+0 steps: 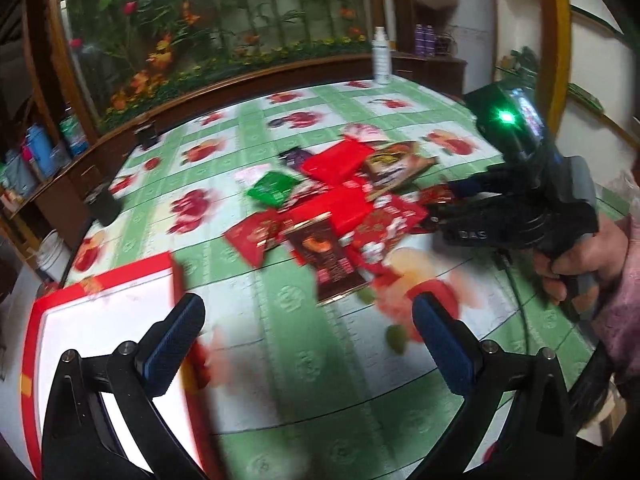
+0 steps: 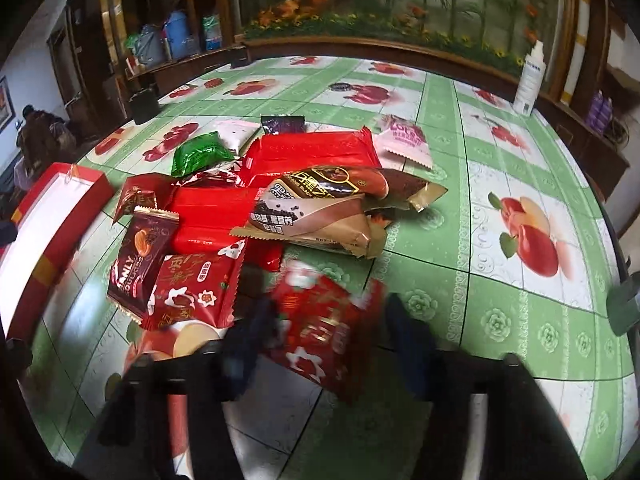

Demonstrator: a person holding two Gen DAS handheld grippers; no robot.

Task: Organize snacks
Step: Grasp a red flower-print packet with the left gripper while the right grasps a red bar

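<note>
A heap of snack packets (image 1: 340, 200) (image 2: 312, 172) lies mid-table: red, brown, green and pink wrappers. My right gripper (image 2: 330, 328) has a red snack packet (image 2: 324, 320) between its blurred fingers, and both pads touch its edges. In the left wrist view the right gripper (image 1: 440, 208) reaches into the near right side of the heap, held by a hand (image 1: 580, 256). My left gripper (image 1: 308, 320) stands open over bare tablecloth, holding nothing. Its left finger overlaps the edge of a red box with a white inside (image 1: 100, 316) (image 2: 52, 216).
A green tablecloth with fruit prints (image 1: 280, 360) (image 2: 500, 280) covers the table. A white spray bottle (image 1: 381, 56) (image 2: 530, 76) stands at the far edge. Two black cups (image 1: 102, 200) (image 2: 144, 106) sit near the left edge. A wooden ledge and shelves ring the table.
</note>
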